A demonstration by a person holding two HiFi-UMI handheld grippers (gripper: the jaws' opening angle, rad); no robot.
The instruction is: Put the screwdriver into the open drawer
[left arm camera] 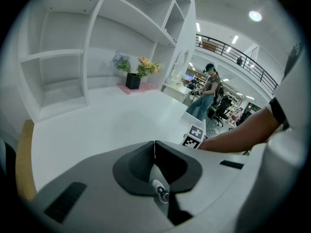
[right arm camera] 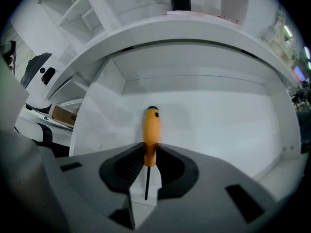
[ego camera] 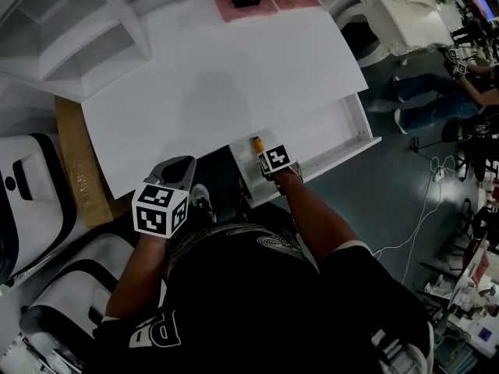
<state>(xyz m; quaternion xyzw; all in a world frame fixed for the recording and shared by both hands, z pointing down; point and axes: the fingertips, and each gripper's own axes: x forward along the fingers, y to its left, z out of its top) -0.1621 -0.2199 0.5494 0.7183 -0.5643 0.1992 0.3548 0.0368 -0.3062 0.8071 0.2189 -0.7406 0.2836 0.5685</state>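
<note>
Hanging at the lower left of the head view, the left gripper [ego camera: 176,174] has its jaws pressed together on nothing. Right of it, near the frame's middle, the right gripper [right arm camera: 149,153] pinches the screwdriver [right arm camera: 151,125] at the neck of its orange handle, which points down into the left end of the open drawer [ego camera: 360,123]. The tool looks light and stiff, its smooth plastic probably slippery. The handle seems a surer hold than the thin shaft.

My left hand-held gripper [left arm camera: 155,148] slants downward, jaws pressed together; my right hand-held gripper [right arm camera: 148,154] points steeply down, jaws clamping the screwdriver [right arm camera: 151,127].
</note>
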